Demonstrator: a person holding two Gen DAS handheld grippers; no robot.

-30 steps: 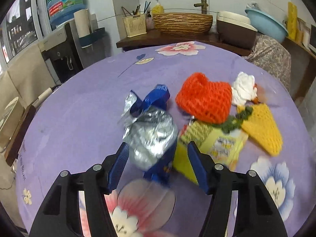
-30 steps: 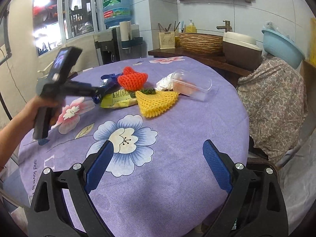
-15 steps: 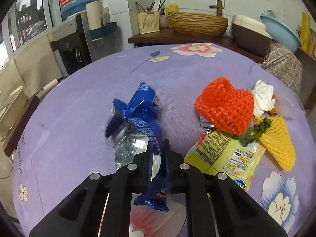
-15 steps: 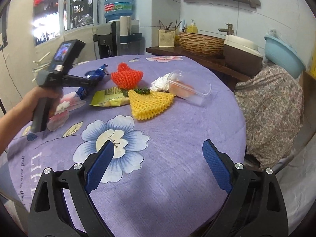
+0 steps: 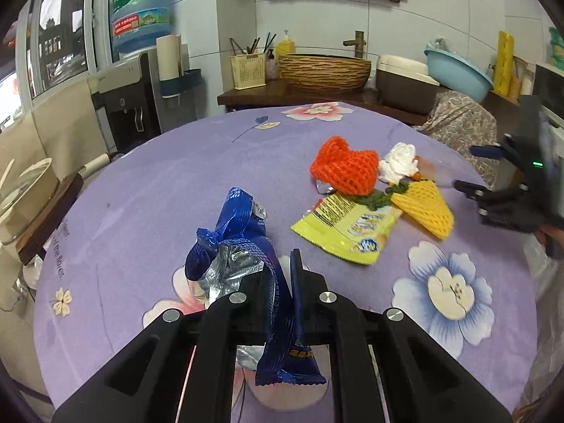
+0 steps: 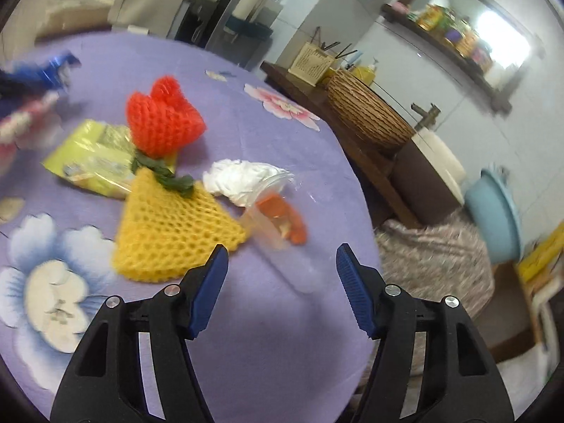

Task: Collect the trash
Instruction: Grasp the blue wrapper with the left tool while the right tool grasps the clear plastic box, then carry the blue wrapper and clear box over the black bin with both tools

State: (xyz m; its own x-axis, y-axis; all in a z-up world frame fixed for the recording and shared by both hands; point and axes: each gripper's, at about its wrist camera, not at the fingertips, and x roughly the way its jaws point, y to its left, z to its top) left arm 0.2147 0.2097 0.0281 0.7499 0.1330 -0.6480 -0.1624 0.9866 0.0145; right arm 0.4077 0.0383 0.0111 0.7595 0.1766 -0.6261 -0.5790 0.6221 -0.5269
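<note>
Left jaws pinched tight on the blue foil wrapper [image 5: 246,246], lifted clear of the purple surface [image 5: 158,176]. Right jaws just narrowing, nothing between; clear plastic cup [image 6: 278,225] dead ahead, on its side, long axis slanting away, yellow foam net [image 6: 172,229] touching it.

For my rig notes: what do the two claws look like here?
Both match: the left claw and right claw have glossy black plastic linkage arms with triangular cut-outs, silver round pivot screws and ribbed blue pads. The left wrist view shows a small green light on the right unit's body.
</note>
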